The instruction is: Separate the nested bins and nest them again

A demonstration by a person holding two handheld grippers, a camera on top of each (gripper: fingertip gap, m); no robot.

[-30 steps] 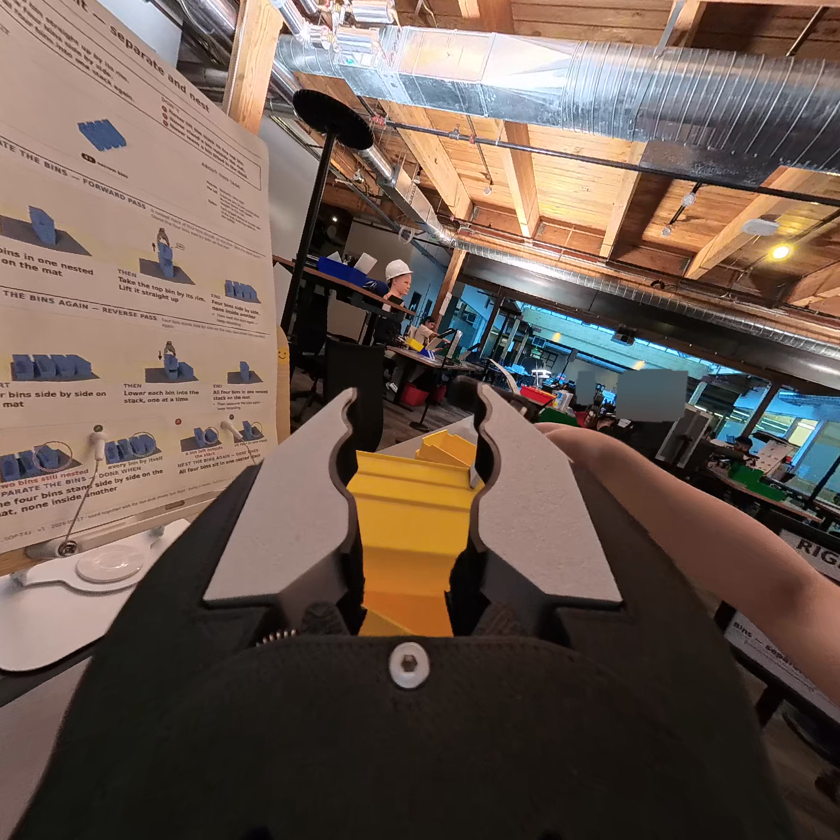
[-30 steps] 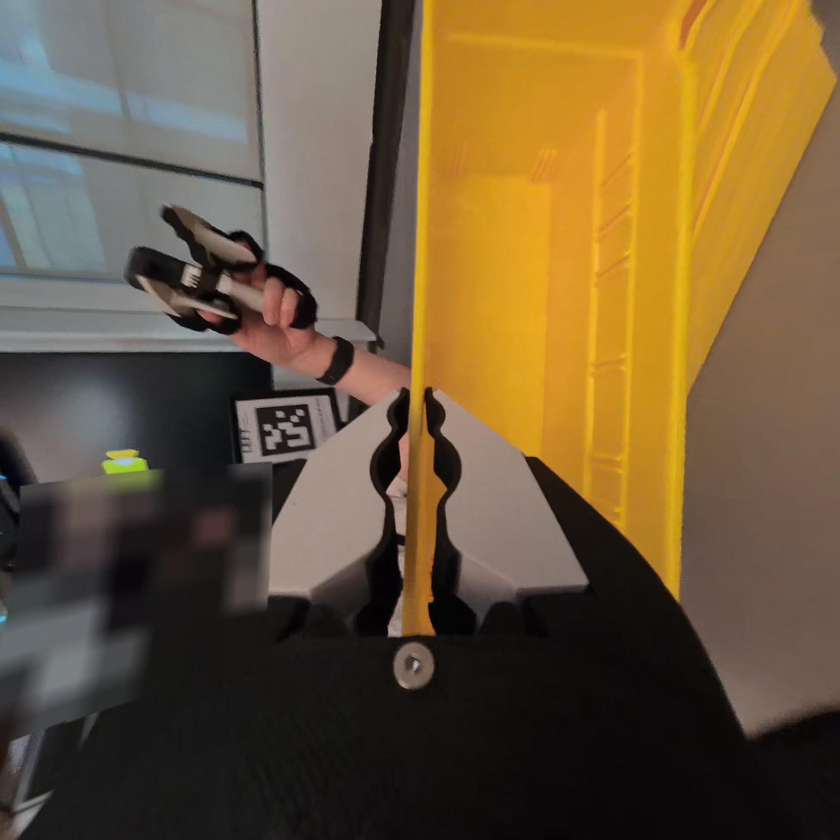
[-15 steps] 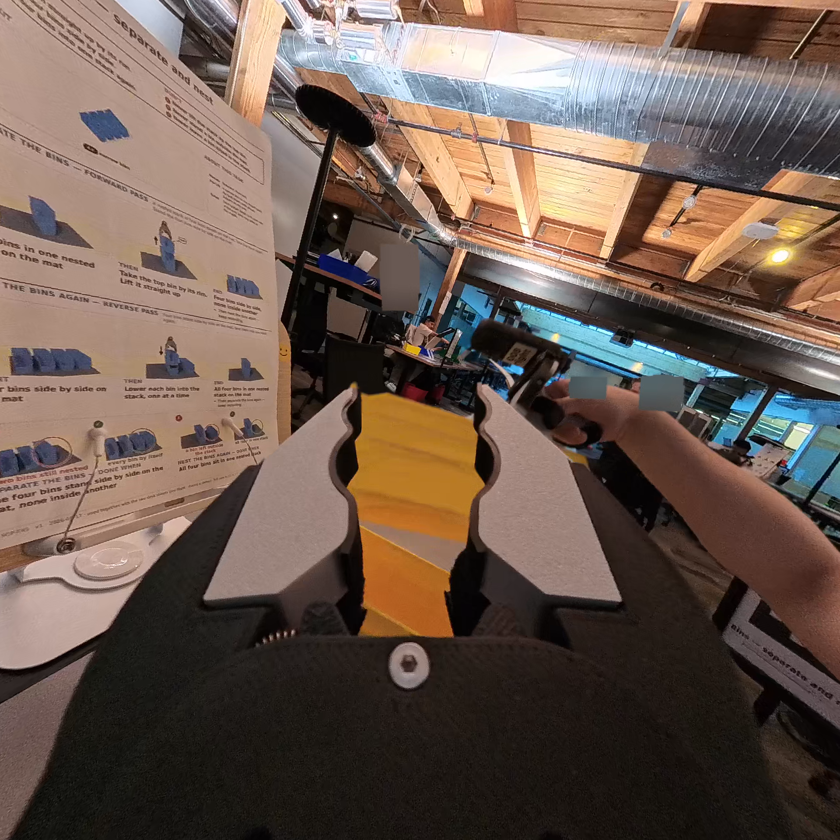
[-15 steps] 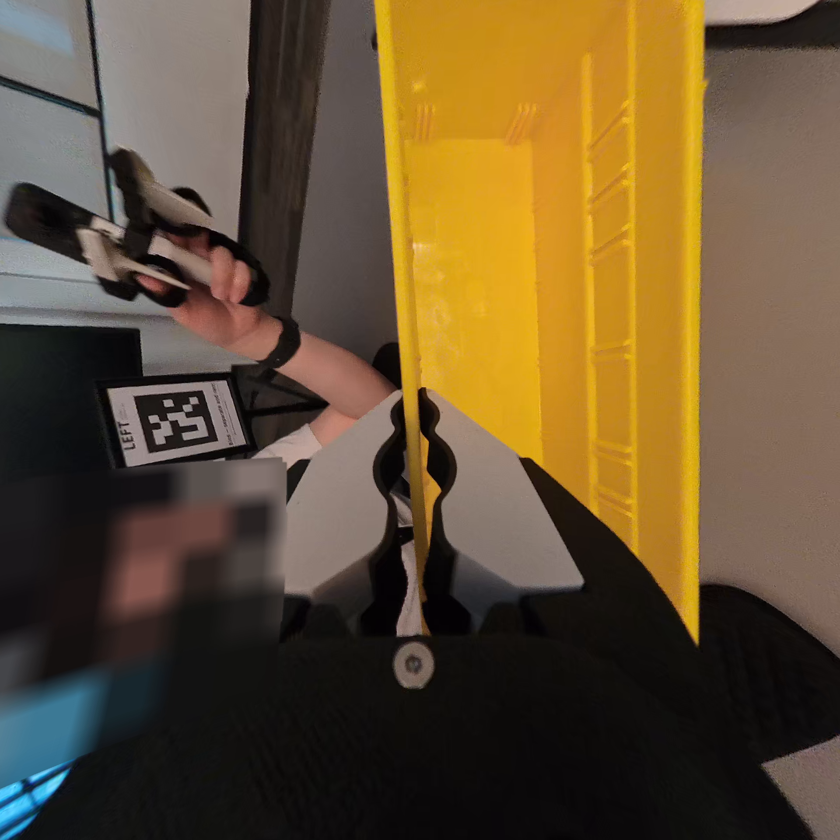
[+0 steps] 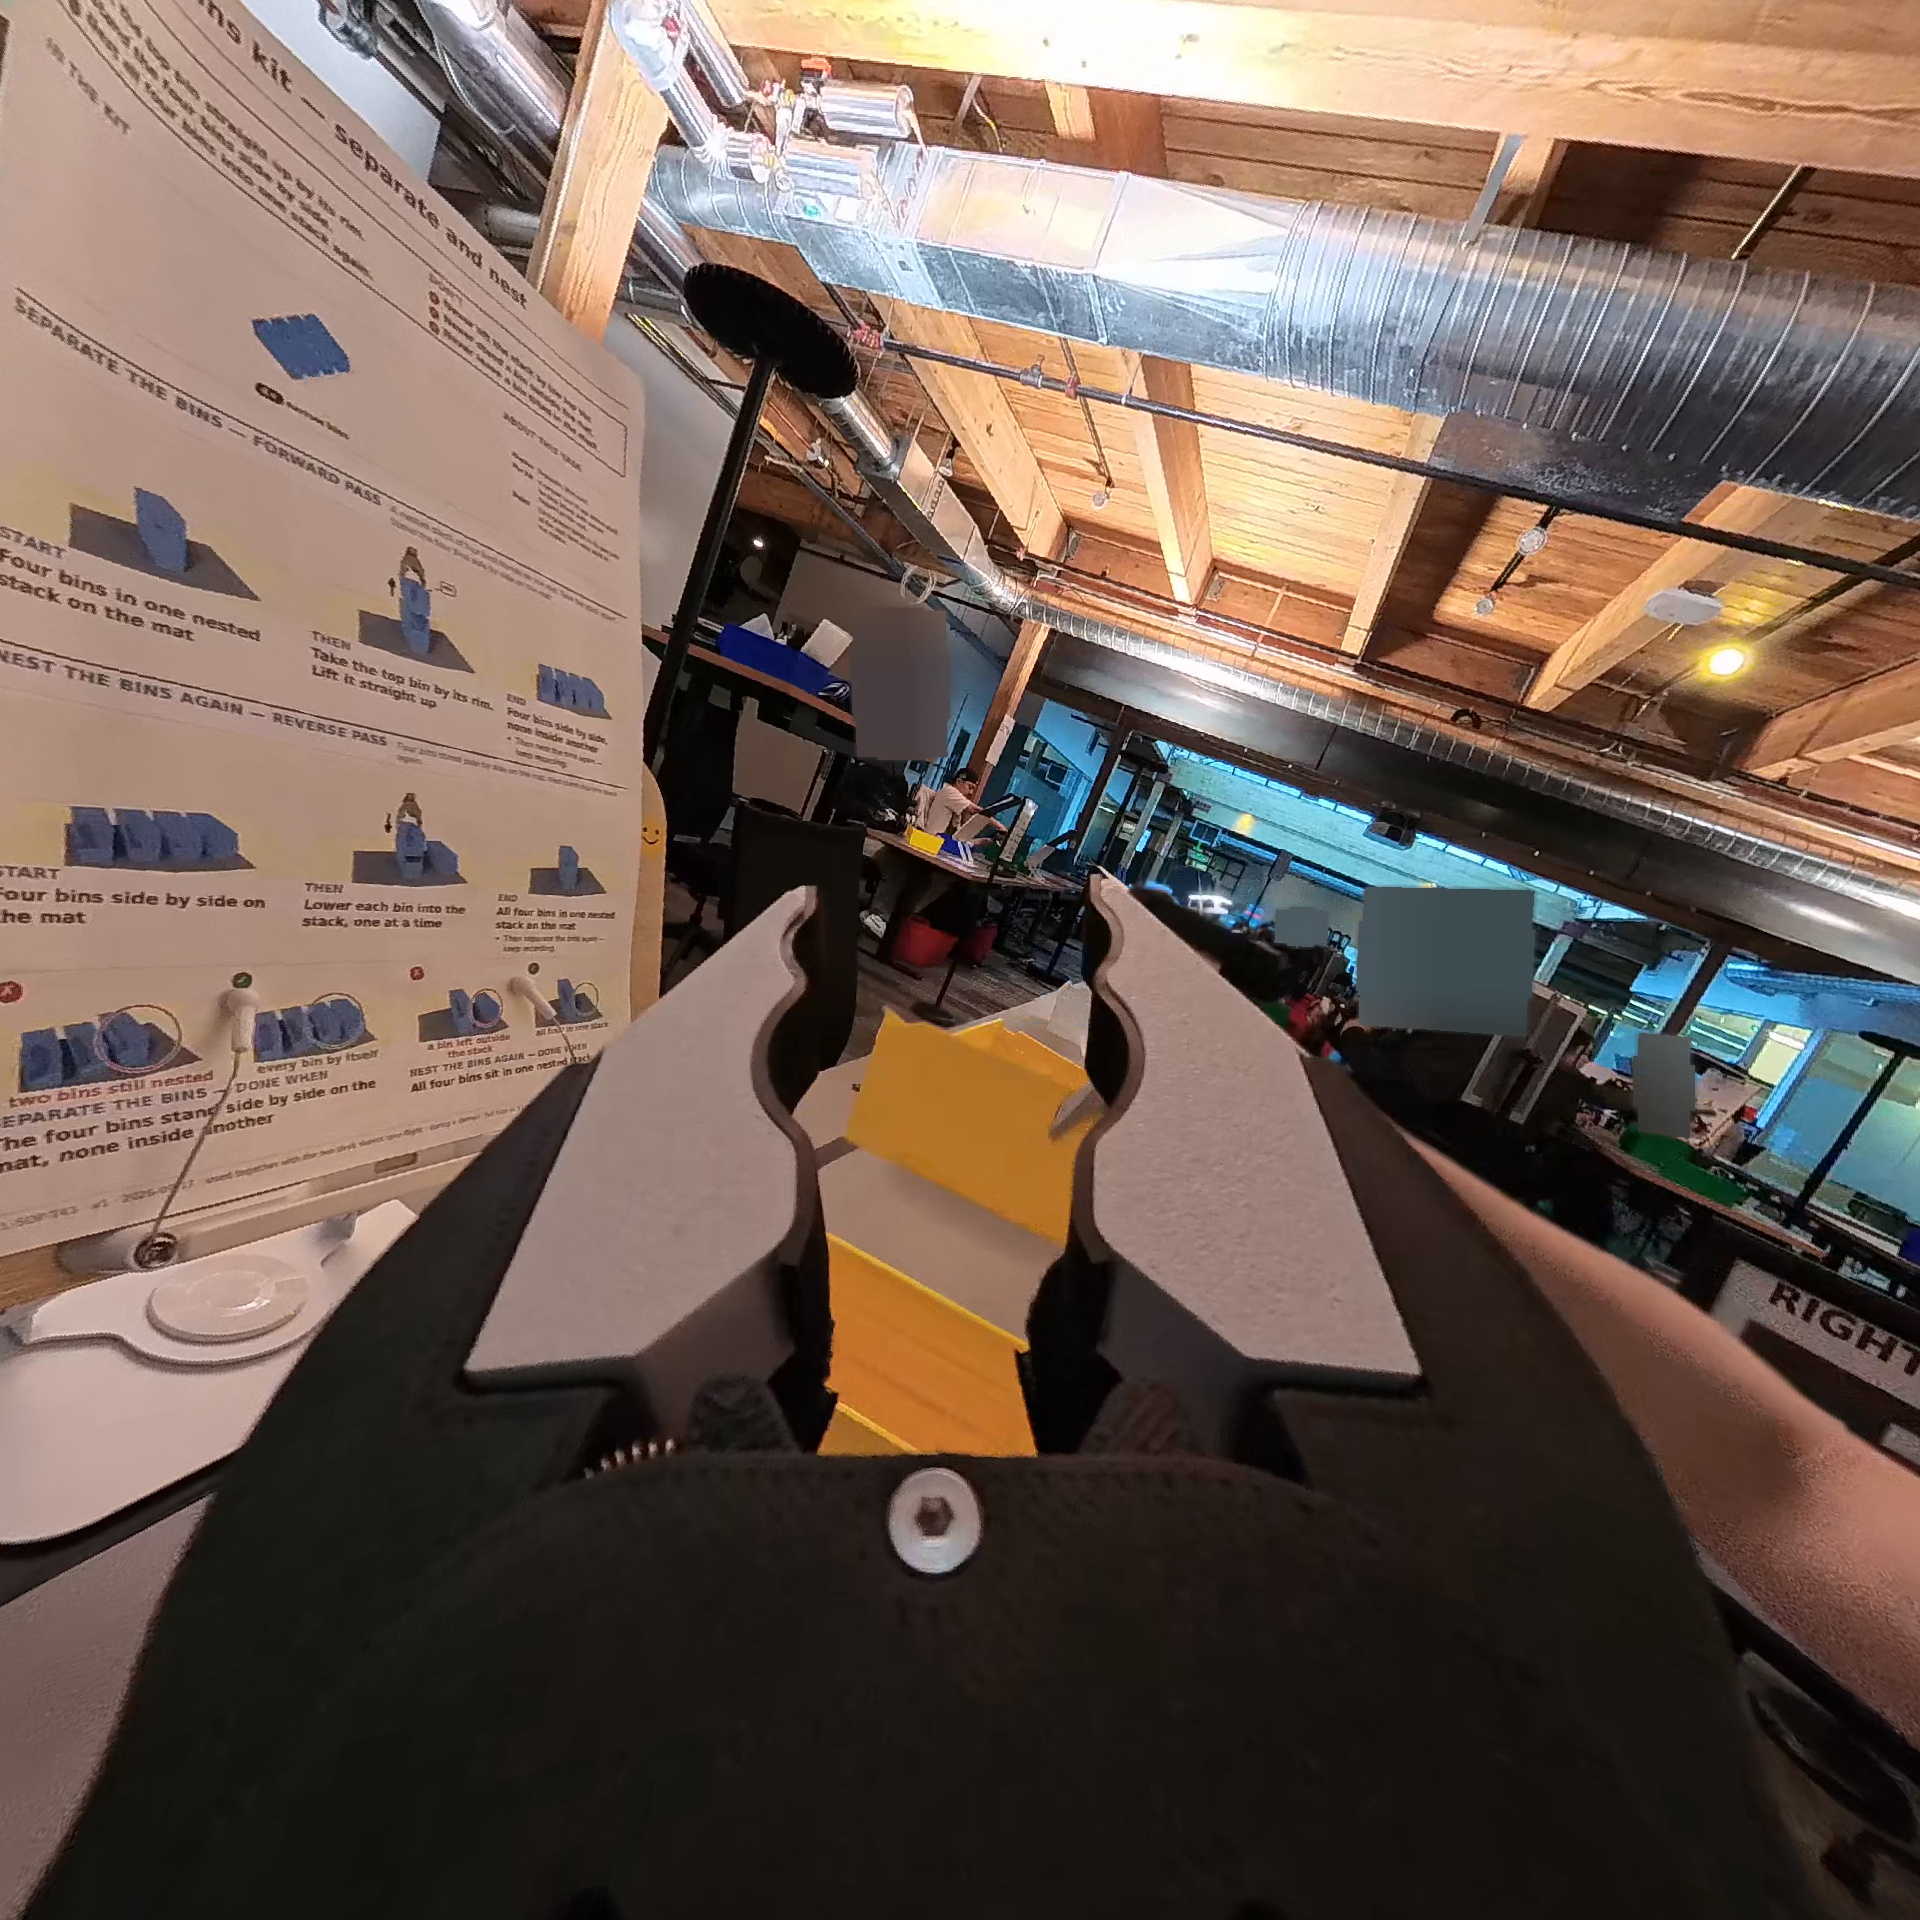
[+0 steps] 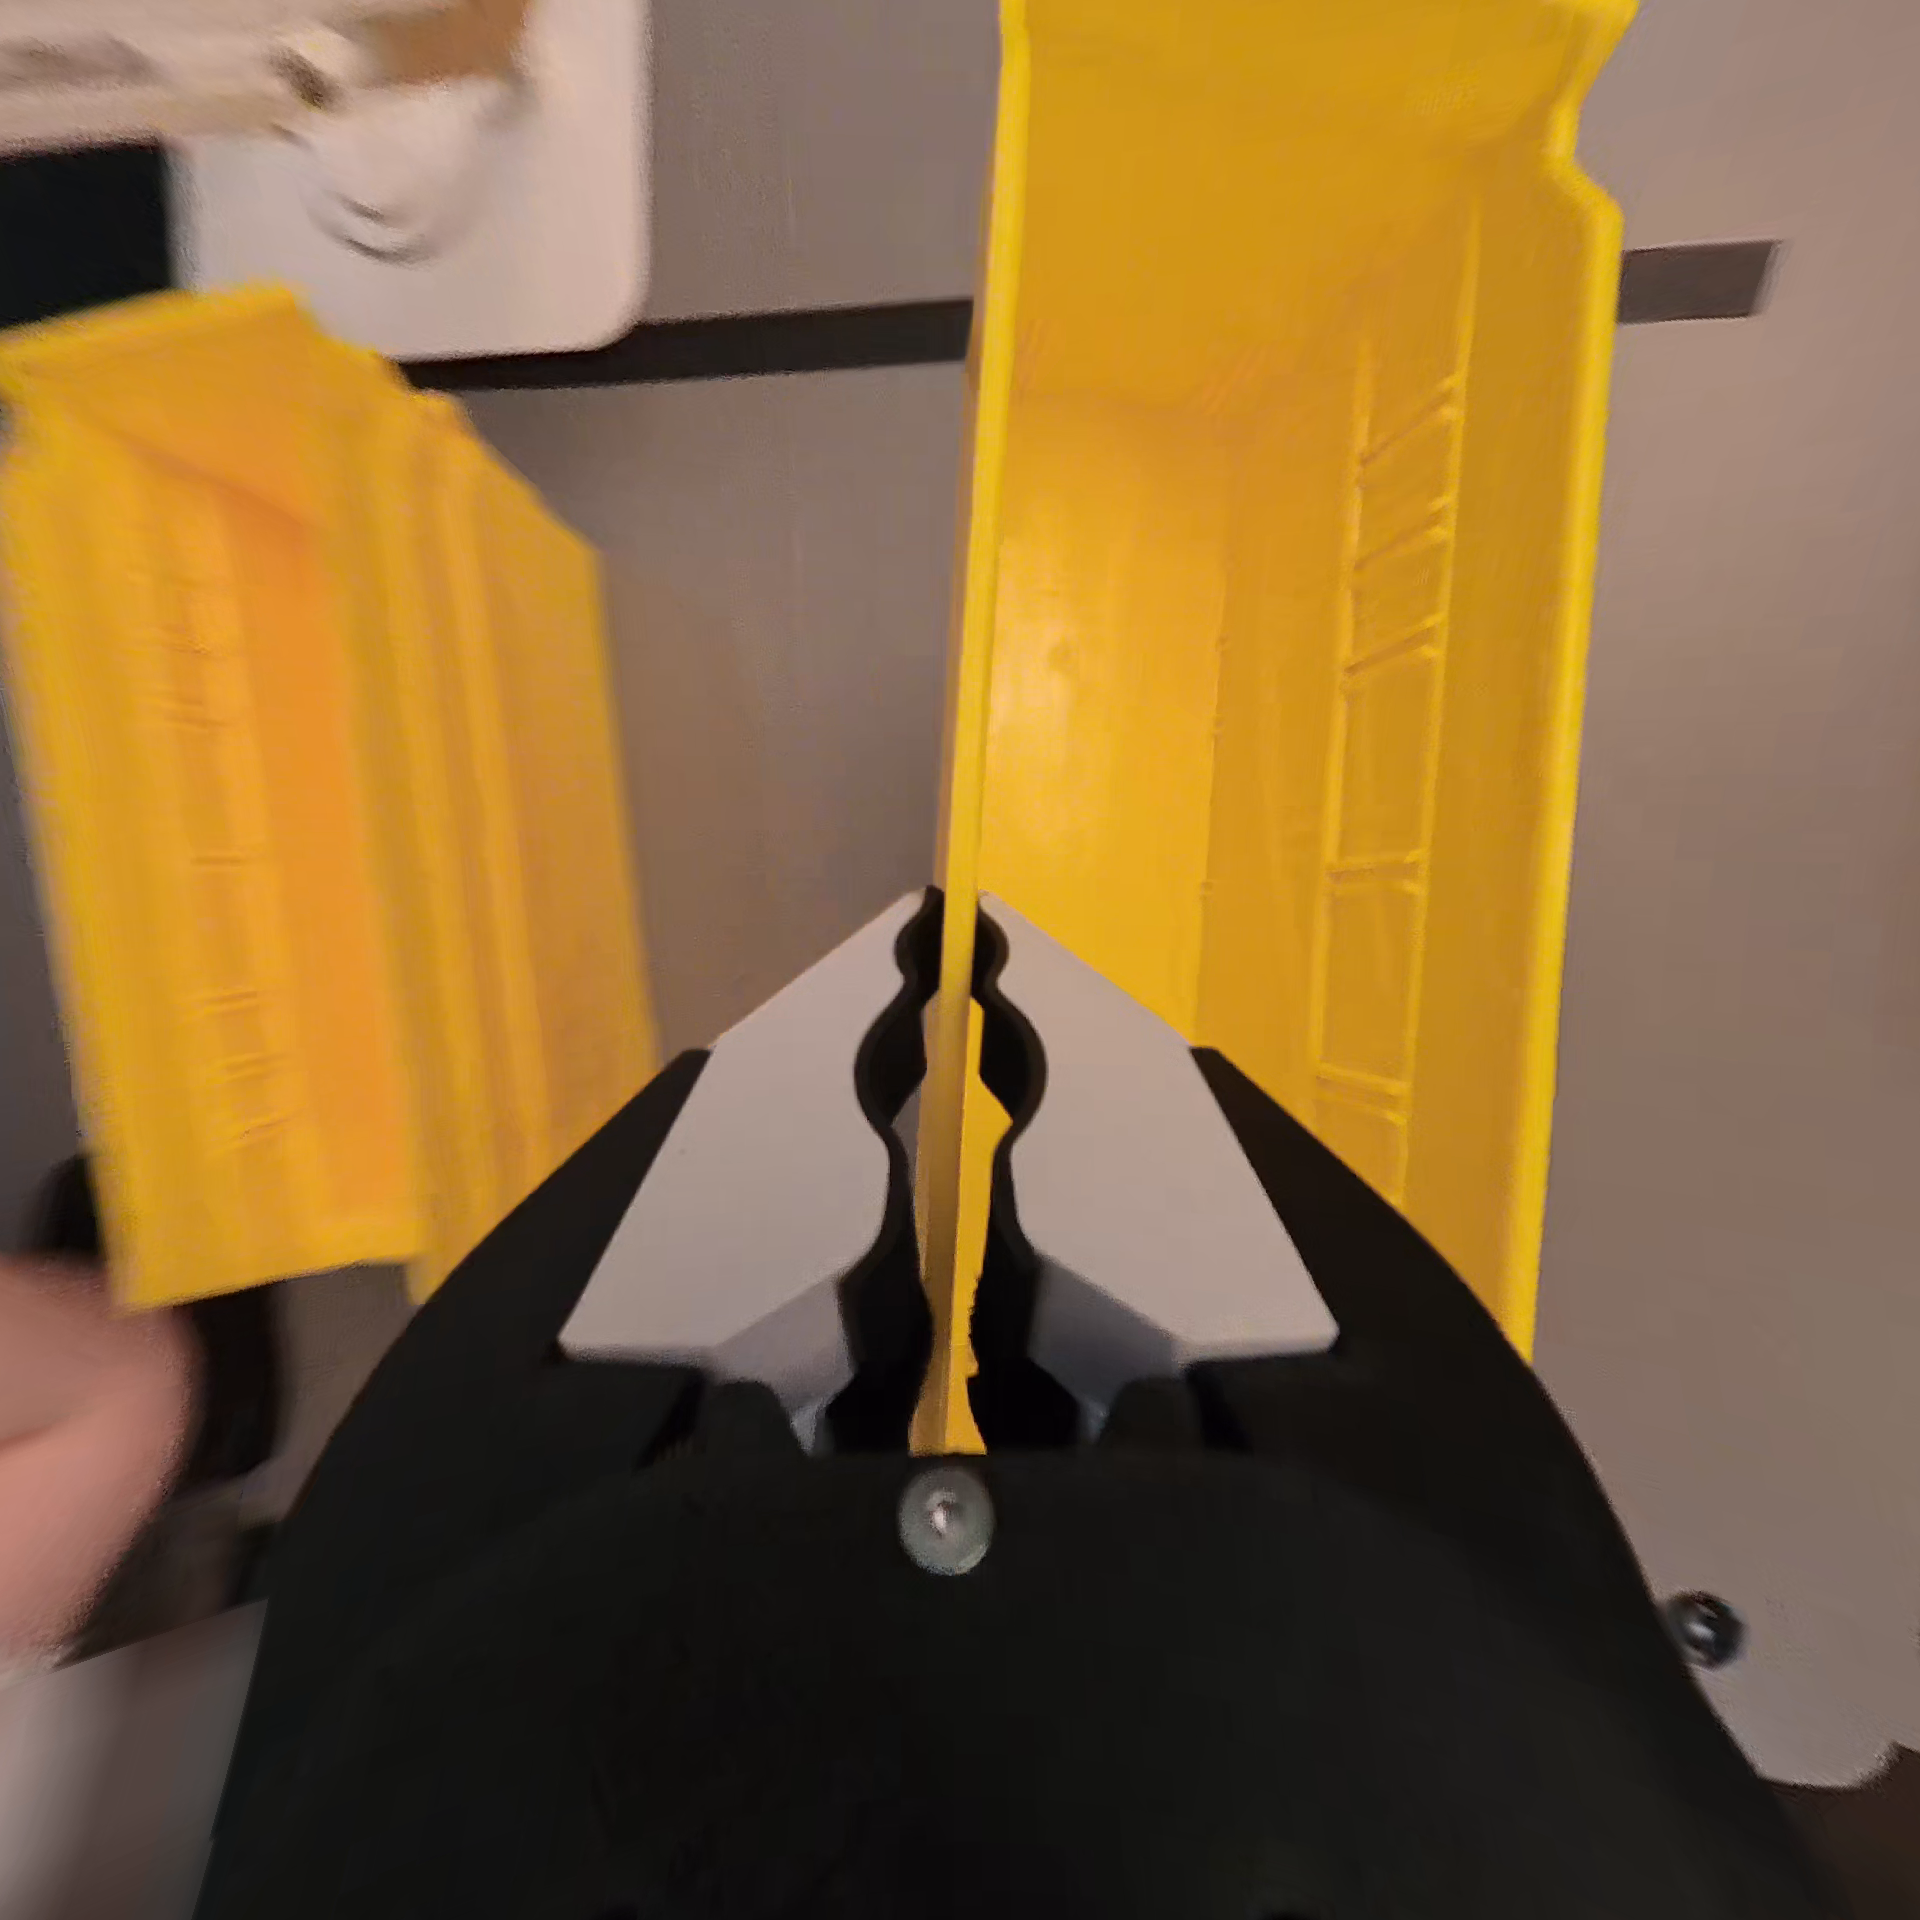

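Spanning the top of the left wrist view: timber ceiling beams (image 5: 1174, 488) with a silver ventilation duct (image 5: 1351, 301) slung beneath, over an open workshop of desks.

Instruction poster (image 5: 312, 665), cream, propped upright at far left on a white stand (image 5: 223, 1304); a black pole with a round disc top (image 5: 774, 343) rises just beside its right edge.

Grey tabletop (image 6: 790, 582), crossed by a dark strip near its far side.

Yellow bin (image 6: 1299, 665), open side toward the right wrist camera, ribbed inner wall at right. The right gripper (image 6: 961, 904) pinches its thin left wall edge-on, both pads pressed against it.

Second yellow bin stack (image 6: 291, 790), blurred, resting on the table left of the held bin and apart from it; a blurred hand (image 6: 73, 1455) shows at the lower left edge.

Left gripper (image 5: 951, 909), fingers spread wide and gripping nothing, raised above the table; yellow bins (image 5: 966, 1122) show below and beyond the gap, clear of both fingers.

A bare forearm (image 5: 1662, 1351) crosses the lower right of that view.
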